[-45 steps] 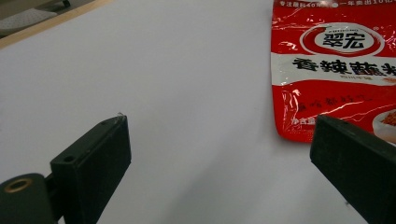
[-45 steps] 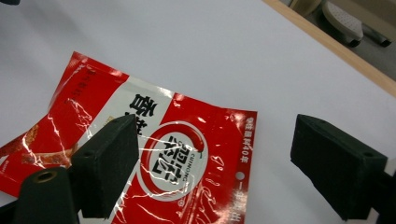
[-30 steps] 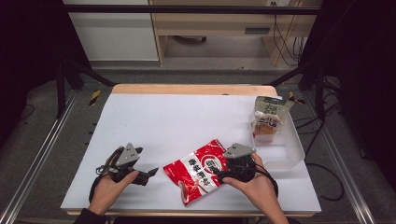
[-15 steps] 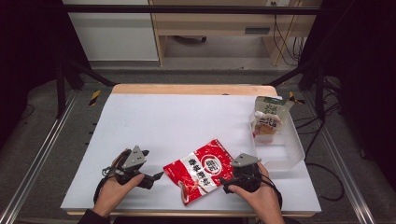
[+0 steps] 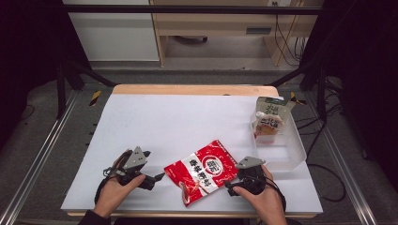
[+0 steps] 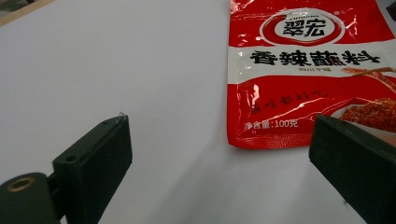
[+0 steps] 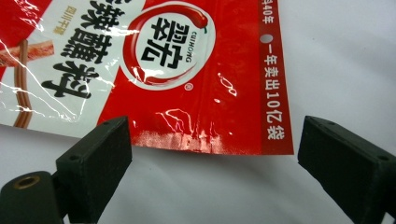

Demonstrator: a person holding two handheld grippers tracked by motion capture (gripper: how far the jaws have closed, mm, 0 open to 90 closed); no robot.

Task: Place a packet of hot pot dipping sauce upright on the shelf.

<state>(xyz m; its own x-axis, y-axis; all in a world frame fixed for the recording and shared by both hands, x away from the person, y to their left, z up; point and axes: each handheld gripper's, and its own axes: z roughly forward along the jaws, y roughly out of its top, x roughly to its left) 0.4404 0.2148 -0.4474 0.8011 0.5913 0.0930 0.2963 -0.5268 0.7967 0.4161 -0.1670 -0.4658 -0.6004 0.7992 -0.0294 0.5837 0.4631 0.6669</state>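
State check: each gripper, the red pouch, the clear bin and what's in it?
left gripper: open, empty.
right gripper: open, pouch edge just ahead, not gripped.
red pouch: flat on table, sealed.
clear bin: upright at table's right.
green-topped packet: standing in bin.

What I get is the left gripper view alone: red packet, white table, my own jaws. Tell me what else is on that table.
Observer: A clear bin stands near the table's right edge, beyond the red packet and apart from it.
Operator: Say what is in it.
Observer: Upright pouches, one green and white, stand at its far end.
Operator: Now report the other gripper.
Observer: The right gripper sits at the packet's opposite short edge. Its jaws have just been opening; they stand wide, and the pads grip nothing.
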